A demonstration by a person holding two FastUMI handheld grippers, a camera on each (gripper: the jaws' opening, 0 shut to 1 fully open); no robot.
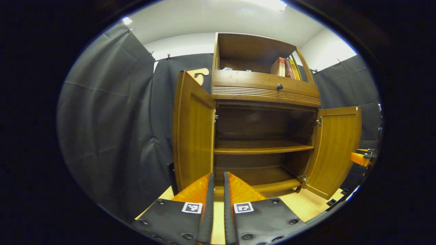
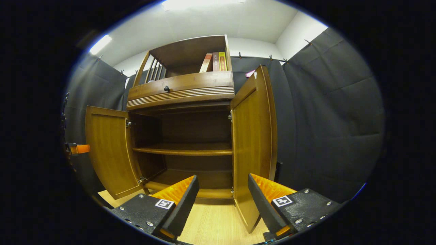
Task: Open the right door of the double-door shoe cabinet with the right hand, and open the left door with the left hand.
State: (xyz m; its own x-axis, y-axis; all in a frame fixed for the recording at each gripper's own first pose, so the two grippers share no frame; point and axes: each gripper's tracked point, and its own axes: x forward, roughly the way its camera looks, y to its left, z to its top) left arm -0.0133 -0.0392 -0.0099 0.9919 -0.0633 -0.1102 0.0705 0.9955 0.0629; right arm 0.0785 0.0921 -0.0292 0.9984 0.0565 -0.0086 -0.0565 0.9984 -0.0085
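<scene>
With both doors (image 1: 192, 132) swung wide, left tool (image 1: 218, 180) narrowed, right tool (image 2: 223, 183) spread, books (image 2: 214, 62) above.

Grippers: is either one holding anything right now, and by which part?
Nothing is held. The left gripper is nearly closed on air in front of the cabinet. The right gripper is open, its fingers either side of the right door, not pressing it.

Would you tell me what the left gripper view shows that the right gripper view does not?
Left gripper view: the left gripper, fingers nearly together, with the left door nearest. Right gripper view: the right gripper, fingers wide apart, with the right door nearest. Shared: the shoe cabinet with both doors open, its middle shelf, the drawer knob and the books on top.
</scene>
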